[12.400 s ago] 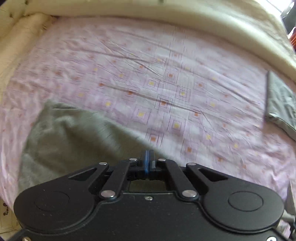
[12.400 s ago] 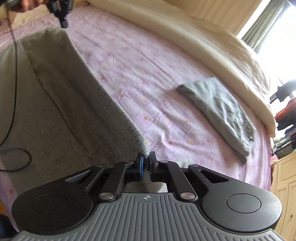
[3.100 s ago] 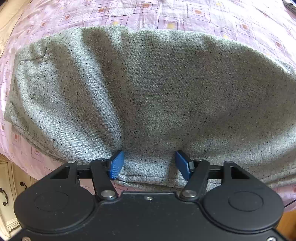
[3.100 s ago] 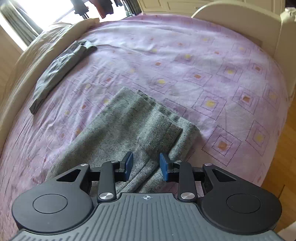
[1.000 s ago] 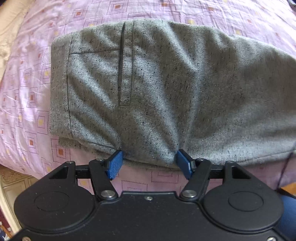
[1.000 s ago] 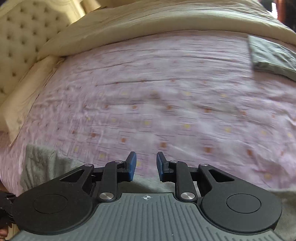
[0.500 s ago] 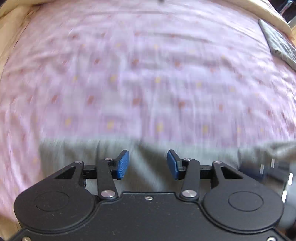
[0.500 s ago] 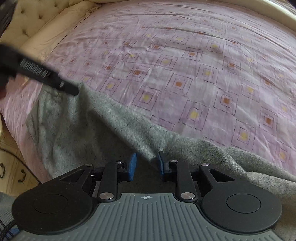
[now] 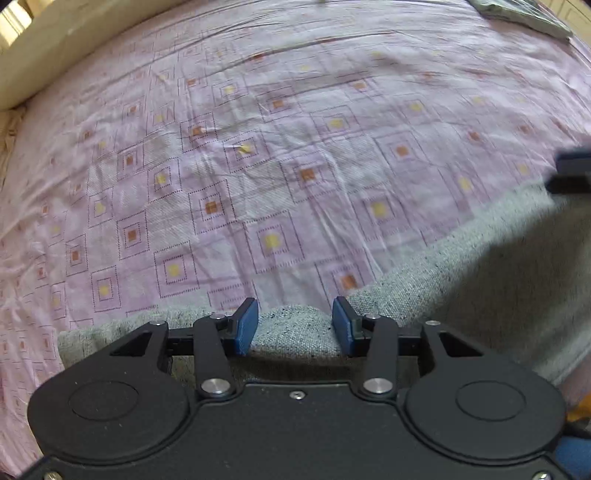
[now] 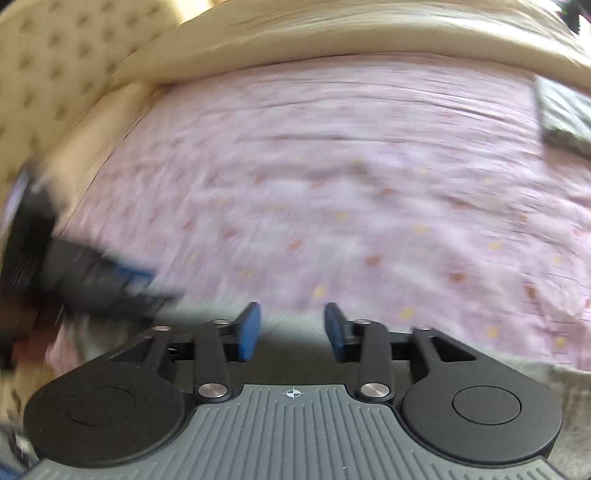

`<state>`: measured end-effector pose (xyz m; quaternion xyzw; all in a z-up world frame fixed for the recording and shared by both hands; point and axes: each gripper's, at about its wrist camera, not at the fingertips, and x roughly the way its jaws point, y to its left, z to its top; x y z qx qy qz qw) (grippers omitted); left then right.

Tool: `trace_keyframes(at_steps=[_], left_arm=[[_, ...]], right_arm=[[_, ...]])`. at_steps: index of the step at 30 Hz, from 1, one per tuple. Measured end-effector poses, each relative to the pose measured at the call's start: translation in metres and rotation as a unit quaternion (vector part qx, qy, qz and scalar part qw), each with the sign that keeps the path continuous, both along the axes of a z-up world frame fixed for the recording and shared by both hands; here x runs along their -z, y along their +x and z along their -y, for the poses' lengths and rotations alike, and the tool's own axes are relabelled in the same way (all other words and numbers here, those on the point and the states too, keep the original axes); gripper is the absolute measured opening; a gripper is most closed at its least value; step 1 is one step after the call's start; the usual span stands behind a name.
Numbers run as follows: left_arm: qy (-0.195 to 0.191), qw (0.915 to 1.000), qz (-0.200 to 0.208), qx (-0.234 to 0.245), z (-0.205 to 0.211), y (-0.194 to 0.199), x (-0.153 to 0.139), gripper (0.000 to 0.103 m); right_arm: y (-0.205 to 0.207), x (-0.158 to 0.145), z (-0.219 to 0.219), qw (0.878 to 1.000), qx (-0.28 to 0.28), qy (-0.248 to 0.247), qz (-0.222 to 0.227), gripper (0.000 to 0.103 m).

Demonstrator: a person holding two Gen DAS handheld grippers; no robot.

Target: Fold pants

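The grey speckled pants (image 9: pixel 480 266) lie folded along the near edge of the pink patterned bed sheet (image 9: pixel 295 147). In the left wrist view my left gripper (image 9: pixel 291 326) is open, its blue pads either side of a raised fold of the pants' edge. In the right wrist view, which is blurred by motion, my right gripper (image 10: pixel 291 328) is open just over the grey pants (image 10: pixel 291 354), with nothing between its pads. The left gripper shows as a dark blur (image 10: pixel 92 280) at the left of that view.
A second folded grey garment (image 10: pixel 561 110) lies at the far right of the bed (image 9: pixel 524 14). A cream duvet roll (image 10: pixel 332 40) runs along the far side, and a tufted headboard (image 10: pixel 55 74) stands at the left.
Both grippers have swung over the pants' near edge. The left gripper has come down around a fold of the edge. The right gripper's jaws have opened wider.
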<state>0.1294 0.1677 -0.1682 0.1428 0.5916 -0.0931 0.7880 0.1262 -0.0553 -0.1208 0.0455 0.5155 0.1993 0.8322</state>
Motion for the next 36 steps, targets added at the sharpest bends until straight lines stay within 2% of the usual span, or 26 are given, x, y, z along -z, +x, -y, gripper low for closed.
trace_keyframes(at_steps=[3,6,8,12,15,21,26,27,28,31,33,34,36], left_arm=[[0.016,0.9993,0.029,0.014,0.007,-0.010,0.004,0.051],[0.027,0.9981,0.051,0.021,0.011,-0.017,0.002,0.051],[0.028,0.9975,0.060,0.024,0.011,-0.022,-0.001,0.051],[0.027,0.9957,0.080,0.038,0.009,-0.032,-0.003,0.051],[0.029,0.9947,0.087,0.047,0.009,-0.037,-0.004,0.051],[0.027,0.9952,0.084,0.041,0.009,-0.035,-0.004,0.051],[0.028,0.9952,0.082,0.046,0.010,-0.034,-0.004,0.051],[0.028,0.9952,0.081,0.047,0.009,-0.034,-0.004,0.051],[0.027,0.9953,0.080,0.048,0.008,-0.034,-0.003,0.051],[0.026,0.9952,0.080,0.048,0.008,-0.035,-0.002,0.051],[0.026,0.9952,0.081,0.048,0.008,-0.037,-0.002,0.051],[0.026,0.9953,0.081,0.047,0.008,-0.038,-0.002,0.051],[0.021,0.9953,0.082,0.047,0.007,-0.040,-0.003,0.051]], right_arm=[[0.032,0.022,0.021,0.999,0.025,-0.003,-0.046,0.039],[0.043,0.045,0.035,0.991,0.020,0.030,-0.126,0.039],[0.034,0.050,0.038,0.984,-0.003,0.070,-0.164,0.039],[0.013,0.049,0.034,0.968,-0.070,0.112,-0.215,0.040],[0.016,0.055,0.026,0.959,-0.082,0.136,-0.234,0.041],[0.045,0.071,0.002,0.940,-0.059,0.210,-0.263,0.041],[0.060,0.085,-0.024,0.922,-0.049,0.253,-0.289,0.041],[0.061,0.084,-0.027,0.921,-0.053,0.254,-0.291,0.041],[0.061,0.079,-0.030,0.927,-0.060,0.243,-0.279,0.041],[0.057,0.061,-0.027,0.956,-0.072,0.186,-0.216,0.041],[0.051,0.049,-0.022,0.974,-0.081,0.129,-0.168,0.041],[0.048,0.047,-0.019,0.976,-0.091,0.111,-0.163,0.041],[0.043,0.053,-0.010,0.973,-0.090,0.103,-0.188,0.041]])
